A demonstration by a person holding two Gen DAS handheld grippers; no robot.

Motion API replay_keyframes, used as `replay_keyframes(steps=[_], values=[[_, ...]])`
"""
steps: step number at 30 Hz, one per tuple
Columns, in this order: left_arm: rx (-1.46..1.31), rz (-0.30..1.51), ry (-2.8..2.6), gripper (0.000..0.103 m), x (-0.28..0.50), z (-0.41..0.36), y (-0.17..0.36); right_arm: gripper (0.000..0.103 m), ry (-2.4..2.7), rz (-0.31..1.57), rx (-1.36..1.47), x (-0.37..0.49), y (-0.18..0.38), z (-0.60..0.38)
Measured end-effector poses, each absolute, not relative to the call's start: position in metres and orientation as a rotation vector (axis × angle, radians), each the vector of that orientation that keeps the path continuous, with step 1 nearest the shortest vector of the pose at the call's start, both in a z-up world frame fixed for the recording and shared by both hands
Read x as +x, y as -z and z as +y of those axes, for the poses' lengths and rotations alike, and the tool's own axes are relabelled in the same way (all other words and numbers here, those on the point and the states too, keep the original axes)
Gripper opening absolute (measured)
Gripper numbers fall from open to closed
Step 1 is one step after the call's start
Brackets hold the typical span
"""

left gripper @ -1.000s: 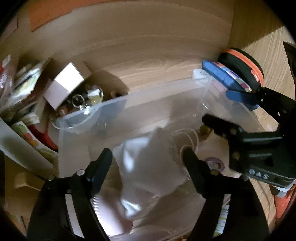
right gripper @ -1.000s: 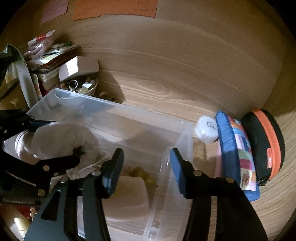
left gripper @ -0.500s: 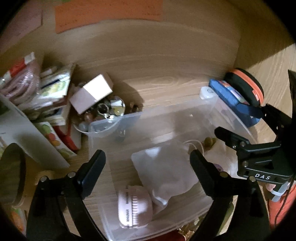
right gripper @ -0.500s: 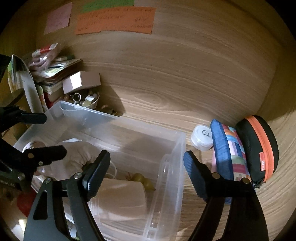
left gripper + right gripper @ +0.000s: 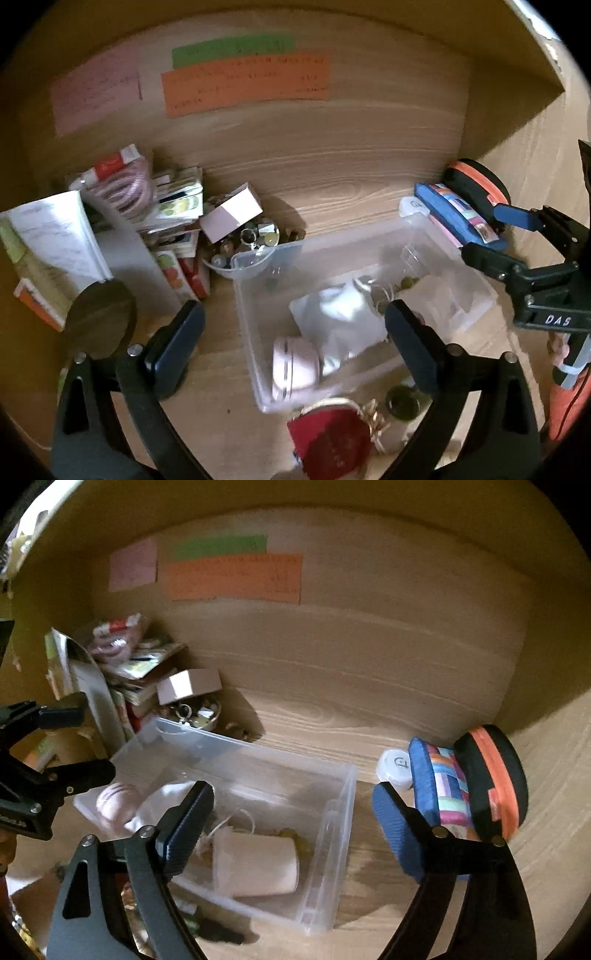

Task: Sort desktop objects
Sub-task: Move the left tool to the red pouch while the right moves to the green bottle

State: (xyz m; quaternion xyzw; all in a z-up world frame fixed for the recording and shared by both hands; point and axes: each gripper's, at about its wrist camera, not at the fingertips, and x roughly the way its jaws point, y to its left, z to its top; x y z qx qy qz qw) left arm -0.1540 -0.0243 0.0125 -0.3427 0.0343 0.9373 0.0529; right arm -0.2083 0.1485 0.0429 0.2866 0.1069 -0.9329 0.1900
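Plastic and clutter, left to right: one heaped trinket bowl point(image 5: 236, 271), one clear bin point(image 5: 251, 354) mid-desk holding one white pouch point(image 5: 340, 321) and one pink round case point(image 5: 293, 363), then one white lid point(image 5: 412, 206), one patchwork case point(image 5: 458, 218), one black-and-orange case point(image 5: 476, 181). Left gripper point(image 5: 293, 325) and right gripper point(image 5: 291, 808) above the bin, fingers just spread wide, nothing pinched. Possible trouble: clipping the thin bin wall or the touching bowl with so wide a spread, spilling trinkets.

The clear bin point(image 5: 255, 317) sits mid-desk with a drawstring pouch point(image 5: 340, 317) and a round case point(image 5: 293, 363) inside. At ten o'clock lies a booklet pile point(image 5: 173, 206); at two o'clock, two zip cases point(image 5: 461, 210).
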Motion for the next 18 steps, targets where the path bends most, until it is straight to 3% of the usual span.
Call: replay_keyframes(steps=[12, 18], values=[[-1.116, 0.123, -2.840, 0.101, -0.107, -0.034, 0.015, 0.088, 2.610, 0.304, 0.786, -0.155, -0.039, 0.157], [-1.206, 0.071, -2.795, 0.101, -0.100, -0.039, 0.044, 0.096, 2.579, 0.322, 0.837, -0.142, -0.016, 0.152]])
